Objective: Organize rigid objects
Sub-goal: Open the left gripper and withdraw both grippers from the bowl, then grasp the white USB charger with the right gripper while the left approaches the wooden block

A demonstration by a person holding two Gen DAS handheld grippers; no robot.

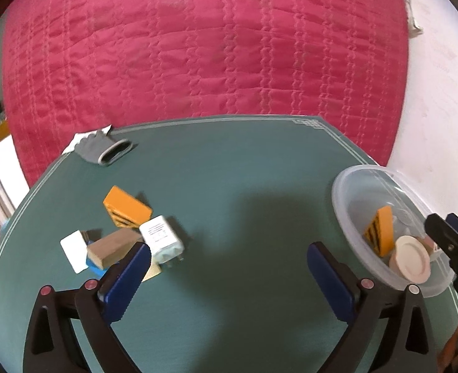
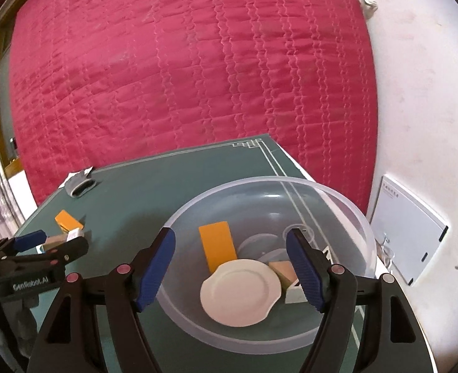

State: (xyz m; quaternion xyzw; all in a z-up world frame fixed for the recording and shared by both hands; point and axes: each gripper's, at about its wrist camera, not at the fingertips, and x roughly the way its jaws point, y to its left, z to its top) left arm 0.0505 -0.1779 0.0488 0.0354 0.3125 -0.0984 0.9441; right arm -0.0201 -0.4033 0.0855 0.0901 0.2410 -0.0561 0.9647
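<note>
We see the green worktop [image 1: 229,186] ending at a pink quilt [image 1: 198,46], its middle bare. At its right edge stands the clear bowl [image 2: 347,205], holding an orange block [image 2: 218,245] and a cream plate [image 2: 240,292]. Left, another orange block [image 1: 126,206], a white charger [image 1: 162,239] and a wooden block [image 1: 114,247] cluster. Our left tongs [image 1: 229,267] and right tongs [image 2: 230,267] gape empty.

A green table [image 1: 229,186] stands against a pink quilted bed [image 1: 198,46].

left gripper [image 1: 229,267] | black frame | blue ribbed pads | pink screws
</note>
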